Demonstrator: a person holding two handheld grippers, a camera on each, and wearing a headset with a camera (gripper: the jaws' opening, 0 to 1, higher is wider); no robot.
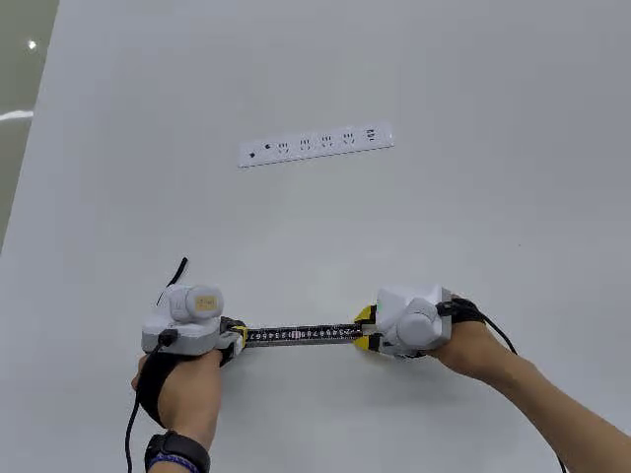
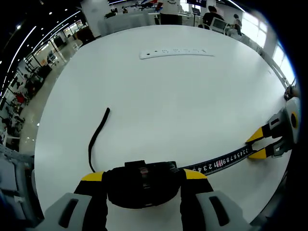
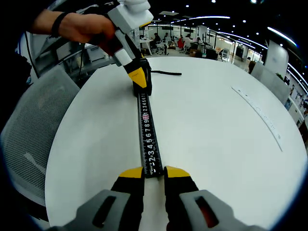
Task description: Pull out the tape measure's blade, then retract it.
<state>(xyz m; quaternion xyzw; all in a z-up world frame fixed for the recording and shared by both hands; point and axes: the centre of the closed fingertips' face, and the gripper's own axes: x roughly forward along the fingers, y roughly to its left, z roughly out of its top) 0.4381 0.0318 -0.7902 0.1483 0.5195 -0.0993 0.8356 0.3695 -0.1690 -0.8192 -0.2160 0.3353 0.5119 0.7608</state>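
The left gripper (image 2: 143,176) has its yellow-tipped fingers (image 2: 92,176) squeezing the round black tape measure case (image 2: 142,188) from both sides, down by the white table (image 1: 414,227). The dark blade with white numbers (image 1: 301,335) is pulled out of the case. It runs straight along the table to the right gripper (image 3: 154,172), whose fingers (image 3: 131,173) are pinching the blade's end between them. Far out past both pairs of fingers lies a long white power strip (image 1: 315,145). A thin black cord (image 2: 97,134) lies just past the left fingers.
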